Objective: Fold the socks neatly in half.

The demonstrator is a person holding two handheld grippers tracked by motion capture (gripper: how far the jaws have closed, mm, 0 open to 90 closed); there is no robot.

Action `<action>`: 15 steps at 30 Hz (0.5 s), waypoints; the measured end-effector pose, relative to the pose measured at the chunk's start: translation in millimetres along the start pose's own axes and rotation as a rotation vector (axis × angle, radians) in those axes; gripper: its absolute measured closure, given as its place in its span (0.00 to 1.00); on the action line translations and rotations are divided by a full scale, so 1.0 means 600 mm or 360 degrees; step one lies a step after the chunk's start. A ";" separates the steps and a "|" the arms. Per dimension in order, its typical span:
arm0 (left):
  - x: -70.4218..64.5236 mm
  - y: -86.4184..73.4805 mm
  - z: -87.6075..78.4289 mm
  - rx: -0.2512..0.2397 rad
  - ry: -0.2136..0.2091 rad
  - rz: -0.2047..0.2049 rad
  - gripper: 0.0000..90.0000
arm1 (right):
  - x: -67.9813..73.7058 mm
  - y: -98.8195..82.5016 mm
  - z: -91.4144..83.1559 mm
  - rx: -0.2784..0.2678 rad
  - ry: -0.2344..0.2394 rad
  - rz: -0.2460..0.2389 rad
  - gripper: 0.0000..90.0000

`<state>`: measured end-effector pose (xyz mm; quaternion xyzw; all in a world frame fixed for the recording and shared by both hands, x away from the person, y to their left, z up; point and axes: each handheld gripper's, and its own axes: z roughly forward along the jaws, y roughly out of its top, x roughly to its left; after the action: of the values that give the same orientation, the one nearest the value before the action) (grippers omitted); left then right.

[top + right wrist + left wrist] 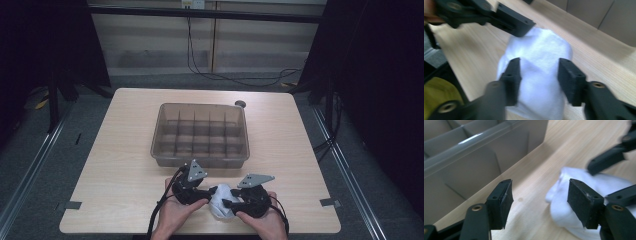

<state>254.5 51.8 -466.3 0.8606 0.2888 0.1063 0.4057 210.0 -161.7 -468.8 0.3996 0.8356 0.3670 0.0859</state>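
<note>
A rolled white cloth bundle [221, 201] lies on the wooden table near its front edge, between my two grippers. My left gripper [208, 194] comes at it from the left. In the left gripper view, that gripper [540, 200] stands open, with bare table between its jaws and the bundle [564, 207] against its right jaw. My right gripper [228, 204] comes from the right. Seen in its own view, the right gripper [540, 77] is open and straddles the bundle [541, 50], the pads not pressing on it. A jaw of the left gripper touches the bundle's far end.
A grey translucent bin [200, 159] with a grid of dividers stands in the middle of the table, just beyond the hands; its near wall [474, 157] rises close to the left gripper. A small black round object [240, 104] sits behind the bin.
</note>
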 end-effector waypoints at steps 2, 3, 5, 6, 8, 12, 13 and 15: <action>-0.003 0.000 -0.001 0.0008 -0.0020 0.0021 0.40 | 0.000 -0.001 0.004 0.0014 -0.0011 -0.0005 0.47; -0.006 -0.001 -0.001 0.0020 -0.0029 0.0026 0.39 | 0.000 -0.002 0.007 0.0023 0.0002 0.0001 0.43; -0.012 -0.007 -0.002 0.0070 -0.0031 0.0080 0.38 | 0.001 -0.003 0.013 0.0036 0.0025 0.0000 0.41; -0.014 -0.011 -0.002 0.0067 -0.0050 0.0072 0.38 | 0.002 -0.004 0.017 0.0056 0.0020 -0.0020 0.41; -0.018 -0.020 0.001 0.0111 -0.0067 0.0094 0.39 | 0.002 -0.005 0.020 0.0054 0.0001 -0.0030 0.43; -0.015 -0.027 0.012 0.0122 -0.0049 0.0059 0.38 | 0.004 -0.003 0.025 0.0067 -0.0049 -0.0066 0.43; -0.013 -0.026 0.013 0.0118 -0.0046 0.0064 0.37 | 0.003 -0.003 0.026 0.0062 -0.0066 -0.0063 0.43; -0.013 -0.026 0.017 0.0124 -0.0049 0.0062 0.37 | 0.000 -0.003 0.026 0.0058 -0.0059 -0.0047 0.43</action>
<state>246.2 48.6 -484.3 0.8828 0.2696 0.0897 0.3740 216.0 -153.9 -481.2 0.3955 0.8462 0.3430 0.0996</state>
